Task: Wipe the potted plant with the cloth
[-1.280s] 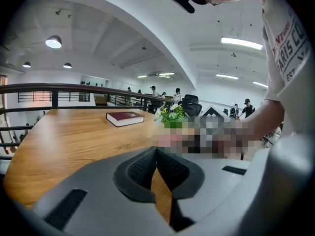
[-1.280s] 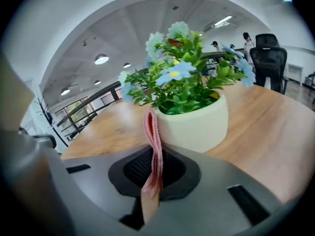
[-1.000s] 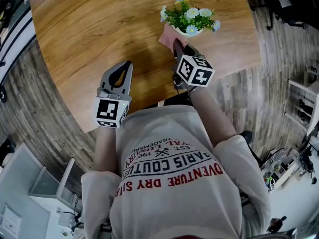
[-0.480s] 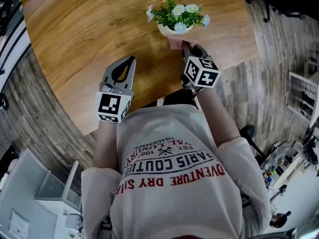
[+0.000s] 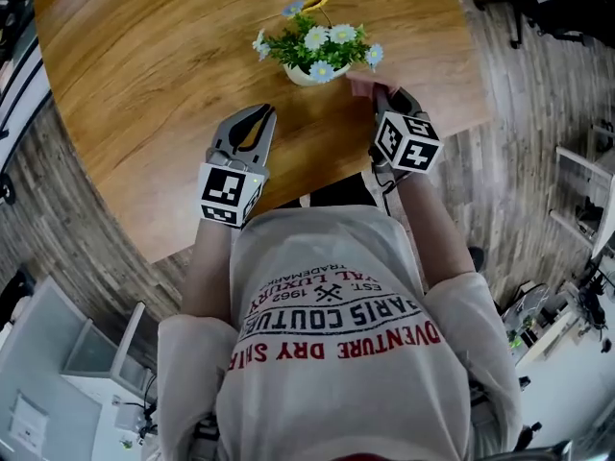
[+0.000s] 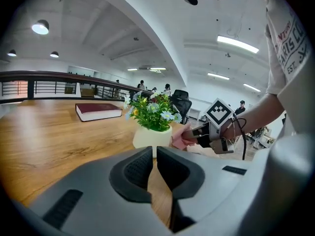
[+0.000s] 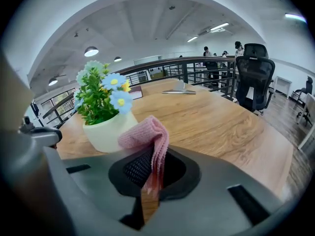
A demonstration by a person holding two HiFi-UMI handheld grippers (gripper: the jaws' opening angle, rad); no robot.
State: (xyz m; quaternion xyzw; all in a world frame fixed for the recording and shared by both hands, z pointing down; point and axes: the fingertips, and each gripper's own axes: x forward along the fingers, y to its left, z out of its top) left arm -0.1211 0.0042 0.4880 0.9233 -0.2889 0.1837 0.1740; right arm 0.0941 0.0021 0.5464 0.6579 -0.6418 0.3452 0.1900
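Dark red book (image 6: 98, 111) flat on curved-edged wooden table (image 5: 135, 84), black office chair (image 7: 254, 77) beyond

Bright, even light fell from a ceiling lamp (image 6: 42, 27) at ten o'clock and strip lights (image 6: 237, 43) at two o'clock in the left gripper view. The tabletop (image 5: 144, 75) carried a mild sheen and faint, soft shadows. Every view bulged fisheye-fashion; the gripper views had dark corners and smeared edges.

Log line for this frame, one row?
right gripper: shut on cloth, beside potted plant | left gripper: shut, empty | potted plant: upright on table
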